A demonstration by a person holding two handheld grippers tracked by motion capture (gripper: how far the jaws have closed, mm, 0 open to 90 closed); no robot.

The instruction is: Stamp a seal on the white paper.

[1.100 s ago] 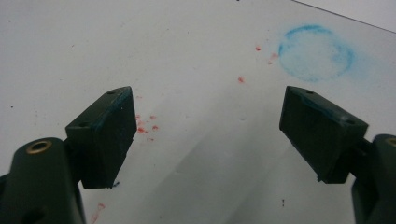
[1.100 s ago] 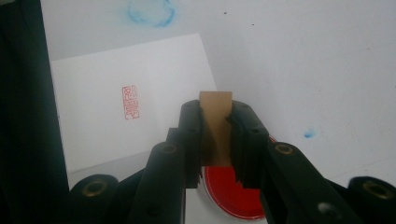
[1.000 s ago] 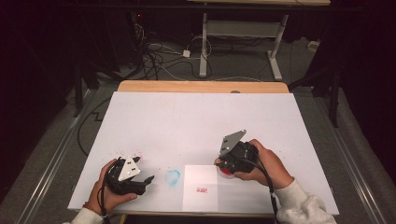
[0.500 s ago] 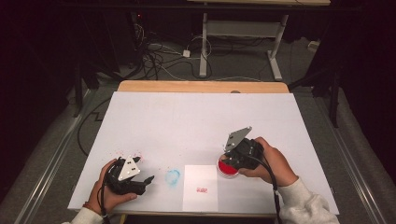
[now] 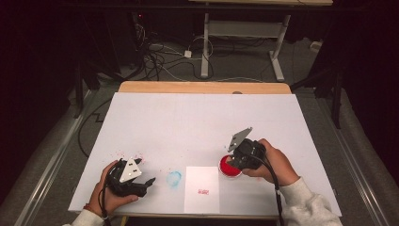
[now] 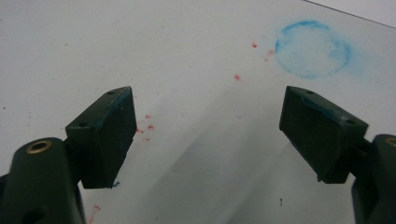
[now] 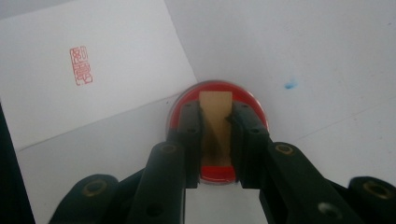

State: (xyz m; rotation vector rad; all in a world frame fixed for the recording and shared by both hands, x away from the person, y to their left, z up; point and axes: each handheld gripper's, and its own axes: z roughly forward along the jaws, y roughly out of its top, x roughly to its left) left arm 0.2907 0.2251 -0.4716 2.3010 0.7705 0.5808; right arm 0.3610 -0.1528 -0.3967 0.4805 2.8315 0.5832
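Between our right gripper point(image 7: 217, 140) jaws we grasp a tan wooden stamp point(image 7: 215, 126), clenched on both of its sides, its end pressed down into the round red ink pad point(image 7: 252, 105) that lies directly beneath the jaws. Just beyond the jaws and off to their left in the right gripper view lies a white sheet of paper point(image 7: 116, 60), bearing a small red seal print point(image 7: 81, 65); the pad sits just beside the paper's edge. A blue speck marks the bench point(image 7: 327, 56) to the jaws' right.

Our left gripper point(image 6: 219, 130) has its jaws released, spread wide over bare bench with nothing between them. Red specks point(image 6: 144, 126) lie close by its left jaw, and ahead of the right jaw is a smudged blue ring point(image 6: 313, 49).

In the high view, the right gripper point(image 5: 230, 162) stands over the pad, well apart from the left gripper point(image 5: 146, 184).
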